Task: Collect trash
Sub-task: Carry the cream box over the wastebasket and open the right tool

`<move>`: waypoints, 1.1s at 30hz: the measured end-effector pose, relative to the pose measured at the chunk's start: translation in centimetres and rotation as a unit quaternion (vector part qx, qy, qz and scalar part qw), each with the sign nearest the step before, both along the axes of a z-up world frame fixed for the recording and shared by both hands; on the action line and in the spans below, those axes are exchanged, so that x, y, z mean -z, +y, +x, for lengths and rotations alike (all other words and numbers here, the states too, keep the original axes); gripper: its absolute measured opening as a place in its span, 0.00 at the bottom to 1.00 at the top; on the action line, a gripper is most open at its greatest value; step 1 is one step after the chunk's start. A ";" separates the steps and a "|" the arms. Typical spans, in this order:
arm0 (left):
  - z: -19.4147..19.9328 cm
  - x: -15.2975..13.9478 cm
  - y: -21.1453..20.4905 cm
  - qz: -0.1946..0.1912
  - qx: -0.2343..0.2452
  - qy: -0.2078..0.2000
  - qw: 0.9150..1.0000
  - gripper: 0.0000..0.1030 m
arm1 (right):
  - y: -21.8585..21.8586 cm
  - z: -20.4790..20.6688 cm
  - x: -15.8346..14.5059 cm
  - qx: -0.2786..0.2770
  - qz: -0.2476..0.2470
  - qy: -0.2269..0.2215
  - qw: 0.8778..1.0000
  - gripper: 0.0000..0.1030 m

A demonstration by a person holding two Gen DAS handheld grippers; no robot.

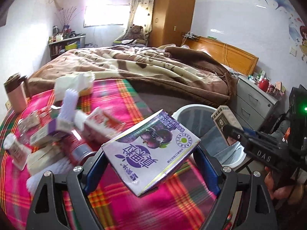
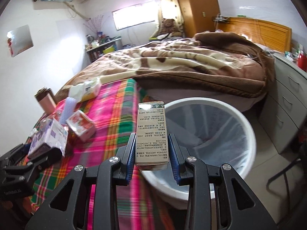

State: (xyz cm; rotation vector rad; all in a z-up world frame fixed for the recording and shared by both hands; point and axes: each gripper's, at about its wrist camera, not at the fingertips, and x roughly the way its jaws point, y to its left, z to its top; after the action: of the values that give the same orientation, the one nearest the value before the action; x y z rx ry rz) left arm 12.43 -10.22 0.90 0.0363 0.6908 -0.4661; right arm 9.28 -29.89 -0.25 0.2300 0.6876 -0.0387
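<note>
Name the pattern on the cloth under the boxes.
Pink plaid cloth with green, orange and yellow stripes; the right wrist view shows it best.

Right claw (image 2: 151, 151): clamped on a narrow printed box (image 2: 151, 132), blue pads pressing both long sides.
Box: upright, its far end over the near rim of the bin.
Bin (image 2: 247, 128): white, lined, just ahead-right of the claw.
Left claw (image 2: 41, 154): far left, gripping a purple carton (image 2: 48, 138).
Surface (image 2: 115, 122): plaid-covered, left of and beneath the claw.
Red-and-white carton (image 2: 80, 124): ahead-left, lying on the plaid.
</note>
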 end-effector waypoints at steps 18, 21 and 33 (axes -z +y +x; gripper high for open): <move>2.0 1.2 -8.4 0.022 0.034 0.009 0.999 0.86 | -5.4 1.2 2.8 0.051 -0.012 0.050 0.997 0.32; 2.1 1.4 -9.6 0.033 0.042 0.004 0.999 0.86 | -6.0 1.1 3.1 0.054 -0.013 0.057 0.997 0.32; 2.7 1.6 -10.7 0.023 0.048 0.019 0.998 0.91 | -7.9 1.0 3.6 0.087 -0.019 0.066 0.994 0.50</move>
State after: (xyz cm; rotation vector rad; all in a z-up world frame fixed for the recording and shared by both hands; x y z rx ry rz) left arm 15.12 -20.87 -0.69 0.1050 0.7403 -0.5429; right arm 10.31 -37.76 -3.85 0.2516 0.7971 -0.2347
